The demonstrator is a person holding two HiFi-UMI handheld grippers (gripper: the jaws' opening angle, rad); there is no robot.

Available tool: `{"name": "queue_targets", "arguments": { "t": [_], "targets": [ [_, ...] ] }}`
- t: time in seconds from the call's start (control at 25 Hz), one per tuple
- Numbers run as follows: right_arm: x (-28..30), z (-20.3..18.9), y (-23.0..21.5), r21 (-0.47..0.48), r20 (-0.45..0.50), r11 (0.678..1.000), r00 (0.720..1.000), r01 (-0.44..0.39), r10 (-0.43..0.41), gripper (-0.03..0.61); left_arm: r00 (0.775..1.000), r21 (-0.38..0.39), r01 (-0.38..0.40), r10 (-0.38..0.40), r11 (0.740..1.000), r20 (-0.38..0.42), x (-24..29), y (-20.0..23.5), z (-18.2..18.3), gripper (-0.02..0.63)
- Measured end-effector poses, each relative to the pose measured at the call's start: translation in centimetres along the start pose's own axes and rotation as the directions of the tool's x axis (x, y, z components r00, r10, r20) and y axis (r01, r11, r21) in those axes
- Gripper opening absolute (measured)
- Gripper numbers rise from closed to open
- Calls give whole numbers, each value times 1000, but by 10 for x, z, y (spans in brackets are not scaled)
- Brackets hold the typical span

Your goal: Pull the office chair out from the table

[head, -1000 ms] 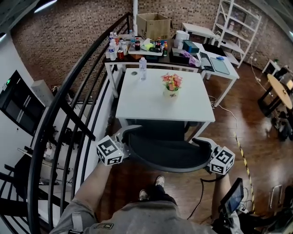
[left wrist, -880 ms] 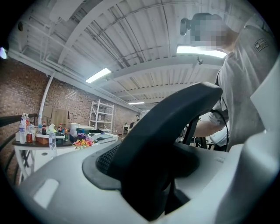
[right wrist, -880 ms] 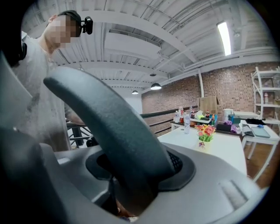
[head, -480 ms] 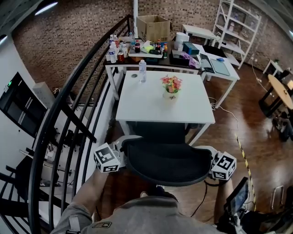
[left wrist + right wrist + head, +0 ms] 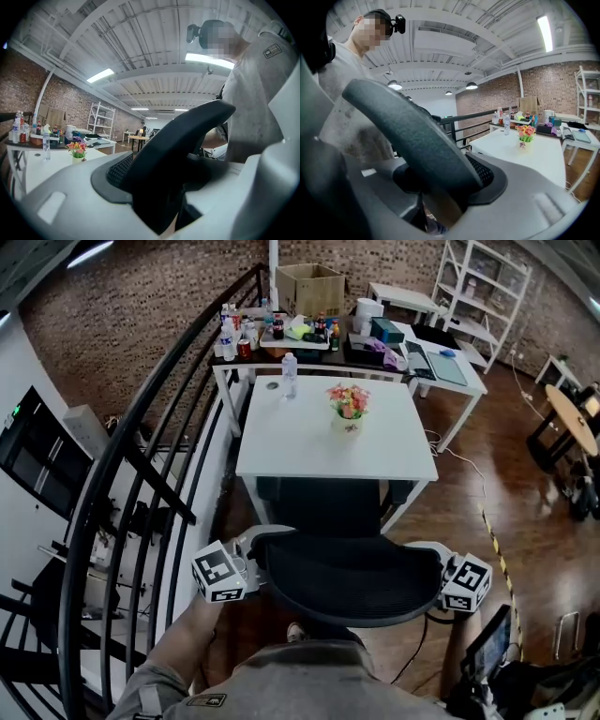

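The black mesh office chair [image 5: 349, 576] stands just off the near edge of the white table [image 5: 300, 451], its backrest toward me. My left gripper [image 5: 247, 568] clamps the backrest's left edge and my right gripper [image 5: 442, 579] clamps its right edge. In the left gripper view the black backrest rim [image 5: 180, 136] runs between the jaws of the left gripper [image 5: 164, 199]. The right gripper view shows the same rim [image 5: 410, 126] inside the right gripper [image 5: 436, 201]. Both pairs of jaws have just been closing onto that rim. The seat is hidden under the backrest.
A black curved railing [image 5: 141, 460] runs close along the left. A flower pot [image 5: 348, 411] and a water bottle [image 5: 289, 373] stand on the table. Behind it is a cluttered desk [image 5: 309, 338]; shelves [image 5: 487, 296] at back right. My foot [image 5: 295, 632] is under the chair.
The chair and both grippers have moved back toward me, away from the table. More floor and table leg now show between chair and table edge.
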State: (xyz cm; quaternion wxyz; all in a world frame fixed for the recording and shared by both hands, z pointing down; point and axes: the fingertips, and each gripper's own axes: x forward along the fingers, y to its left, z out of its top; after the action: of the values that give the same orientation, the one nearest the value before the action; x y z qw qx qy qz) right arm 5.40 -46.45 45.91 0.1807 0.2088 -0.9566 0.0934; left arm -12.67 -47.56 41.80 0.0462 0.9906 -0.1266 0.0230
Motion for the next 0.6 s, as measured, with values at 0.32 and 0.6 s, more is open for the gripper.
{"name": "queue_targets", "arguments": {
  "t": [0.32, 0.6],
  "targets": [
    [-17, -13, 41, 0, -2, 1000, 1000, -6, 6, 218, 1000, -4, -1, 1, 1000, -8, -10, -44, -8, 253],
    [-41, -25, 71, -24, 3, 999, 999, -37, 37, 209, 1000, -2, -26, 26, 1000, 3, -10, -86, -7, 253]
  ]
}}
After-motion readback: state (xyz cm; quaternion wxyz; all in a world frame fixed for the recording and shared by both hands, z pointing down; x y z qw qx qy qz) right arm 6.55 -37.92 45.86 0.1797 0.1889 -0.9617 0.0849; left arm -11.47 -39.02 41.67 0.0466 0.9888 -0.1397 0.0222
